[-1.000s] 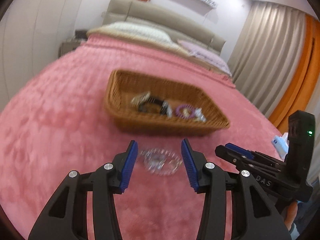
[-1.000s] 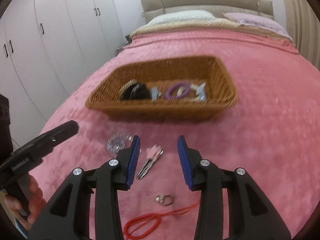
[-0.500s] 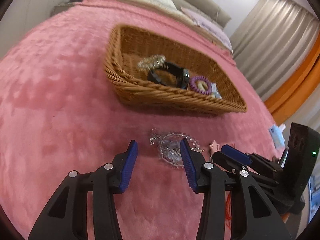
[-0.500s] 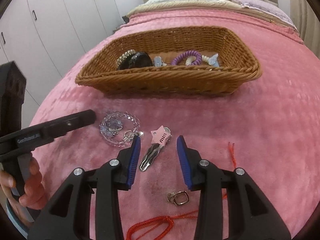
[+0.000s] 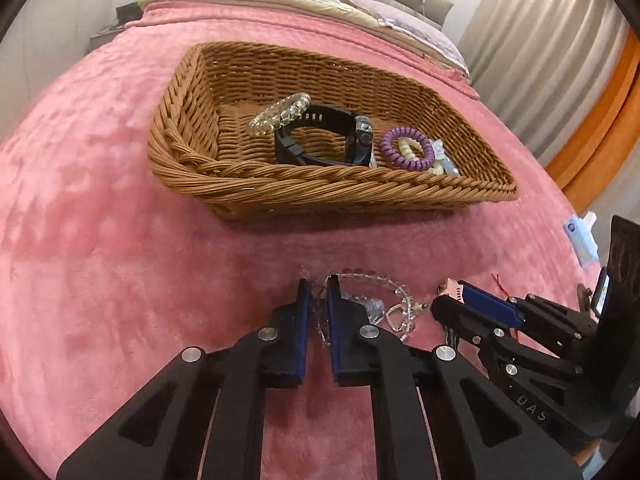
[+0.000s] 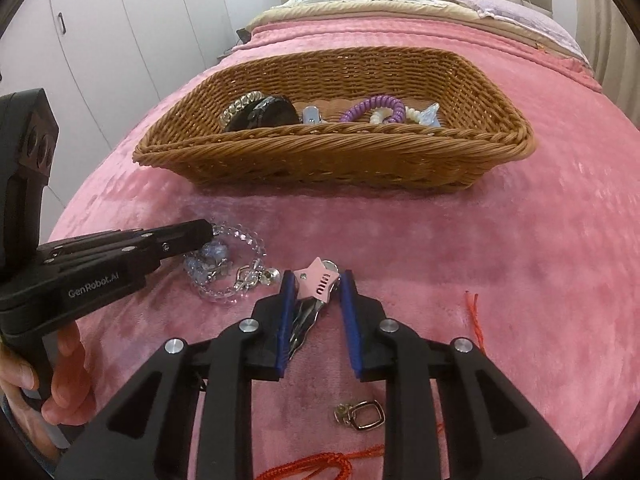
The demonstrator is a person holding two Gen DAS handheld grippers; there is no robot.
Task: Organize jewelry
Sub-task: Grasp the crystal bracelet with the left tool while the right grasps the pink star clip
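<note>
Blue-padded, the left claw (image 5: 318, 300) is clamped on the clear bead bracelet (image 6: 236, 260). The right claw (image 6: 316, 300) stands apart around a silver hair clip with a pink star (image 6: 318, 286), without pinching it. Nearby lie a metal clasp (image 6: 360, 416) and red cord (image 6: 320, 468). Beyond, a woven wicker basket (image 6: 340, 148) holds a black watch (image 5: 324, 140) and a purple coil tie (image 5: 406, 148) on the soft pink blanket (image 6: 520, 260).

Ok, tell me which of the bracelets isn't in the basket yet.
The clear crystal-bead bracelet, lying on the pink blanket in front of the wicker basket, pinched by the left hand-held gripper. The pale yellowish bead bracelet already lies inside.
</note>
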